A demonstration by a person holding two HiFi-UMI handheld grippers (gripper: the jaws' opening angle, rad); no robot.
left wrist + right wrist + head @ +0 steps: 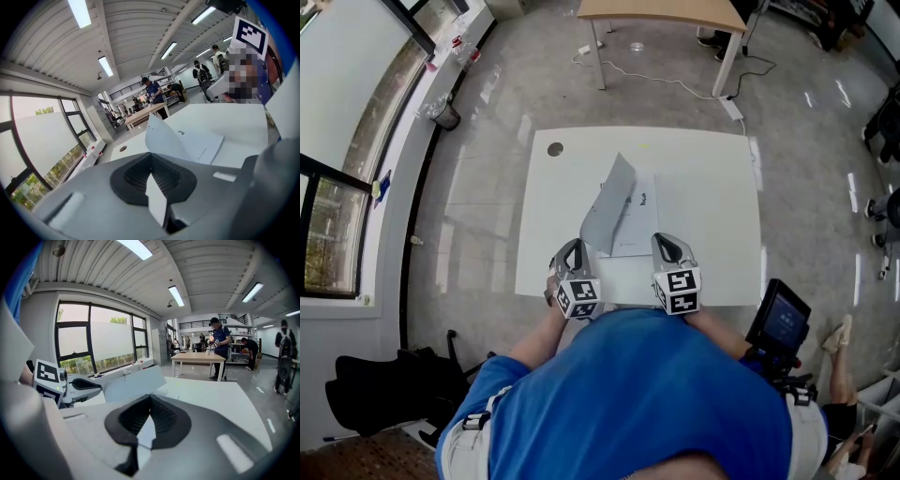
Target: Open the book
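A thin grey-white book (630,214) lies in the middle of the white table (712,206). Its front cover (606,211) stands tilted up, half open, with nothing holding it. Both grippers hover at the table's near edge, apart from the book. My left gripper (573,247) is shut and empty, just left of the book's near corner. My right gripper (662,240) is shut and empty, by the book's near right corner. The left gripper view shows the raised cover (161,137) and first page (201,143) beyond the shut jaws. The right gripper view shows the cover (133,383) and the left gripper (91,383).
A round cable hole (555,148) sits in the table's far left corner. A wooden table (661,13), a cable and power strip (732,108) are on the floor beyond. A device with a screen (782,320) is at my right, a black bag (380,386) at lower left. People stand far off.
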